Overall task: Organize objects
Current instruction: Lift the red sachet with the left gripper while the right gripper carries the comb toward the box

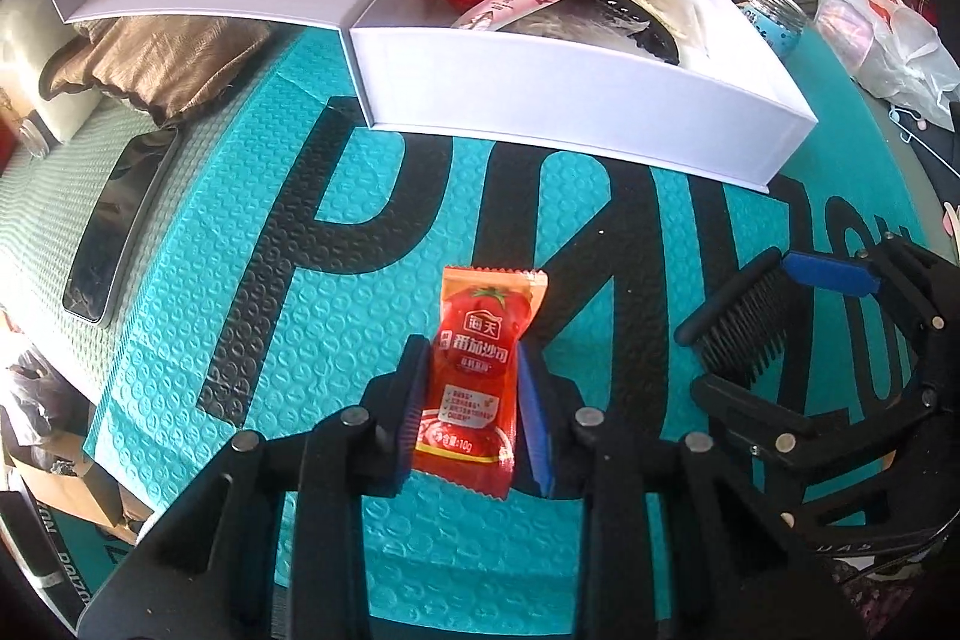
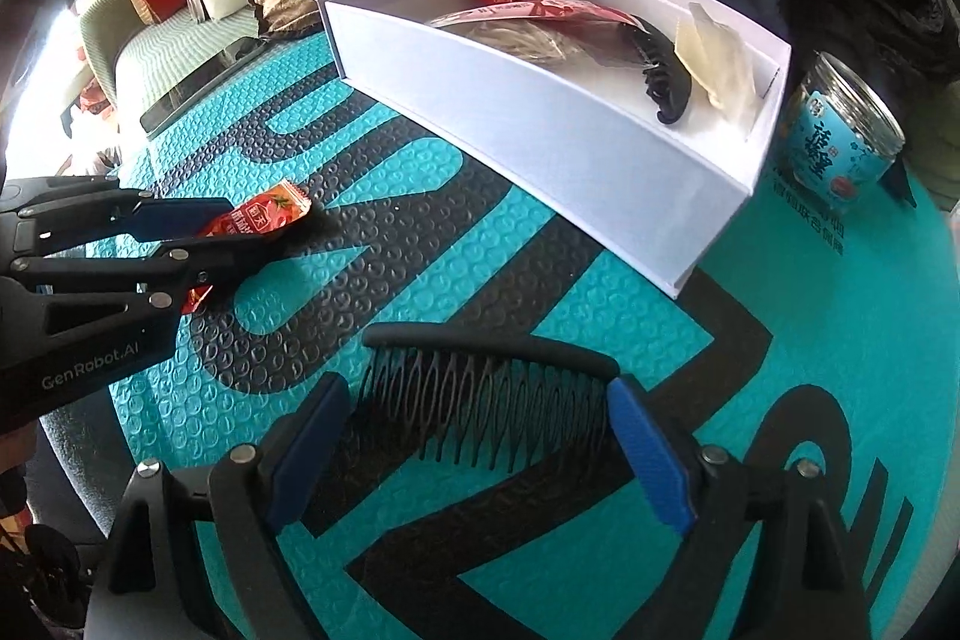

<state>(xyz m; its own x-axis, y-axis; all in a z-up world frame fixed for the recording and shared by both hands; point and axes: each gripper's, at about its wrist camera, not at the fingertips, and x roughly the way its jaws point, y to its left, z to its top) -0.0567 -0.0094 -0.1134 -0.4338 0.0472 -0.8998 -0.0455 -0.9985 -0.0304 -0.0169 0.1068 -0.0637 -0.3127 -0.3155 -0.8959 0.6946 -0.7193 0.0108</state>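
The left gripper point(image 1: 468, 400) has its jaws closed on a red ketchup sachet point(image 1: 474, 382), pinching it by its long edges low at 6 o'clock of the left wrist view. The white box point(image 1: 570, 124), already holding snack packets and a hair claw point(image 2: 660, 82), sits at 12 o'clock on the teal mat point(image 1: 240, 280). The right gripper point(image 2: 480, 436) has its jaws open, straddling a black comb point(image 2: 486, 400) without pressing it, as far as I can tell. To do this step well, I judge the left should lift the sachet clear of the box wall before releasing; the right should close on the comb's spine ends, not its thin teeth
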